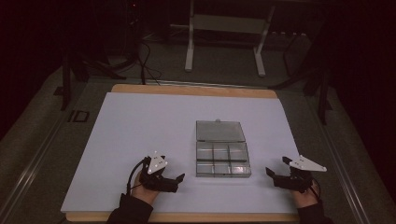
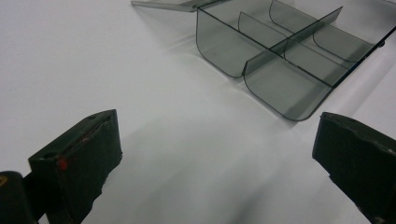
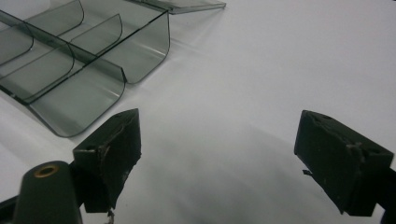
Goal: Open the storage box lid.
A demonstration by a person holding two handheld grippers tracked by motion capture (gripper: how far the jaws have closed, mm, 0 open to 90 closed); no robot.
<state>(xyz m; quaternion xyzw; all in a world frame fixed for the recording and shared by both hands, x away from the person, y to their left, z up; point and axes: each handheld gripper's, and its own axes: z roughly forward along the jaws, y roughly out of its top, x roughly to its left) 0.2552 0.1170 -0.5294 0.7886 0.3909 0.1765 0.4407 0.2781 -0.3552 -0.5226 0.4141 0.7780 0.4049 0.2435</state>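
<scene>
A clear grey compartment box point(image 1: 222, 160) sits on the white surface point(image 1: 140, 130), right of centre and toward the near edge, its hinged lid point(image 1: 220, 131) folded flat toward the far edge and its six divided cells holding nothing visible. The left gripper point(image 1: 173, 180) rests near the near edge, left of the box and apart from it, jaws spread wide. The right gripper point(image 1: 275, 177) rests near the near right corner, right of the box and clear of it, jaws also spread wide with only bare surface between them.

Both grippers, left gripper point(image 1: 169, 179) and right gripper point(image 1: 276, 175), are black with worn jaw pads, white three-cornered top plates, trailing black cables; dark sleeves point(image 1: 130, 212).
</scene>
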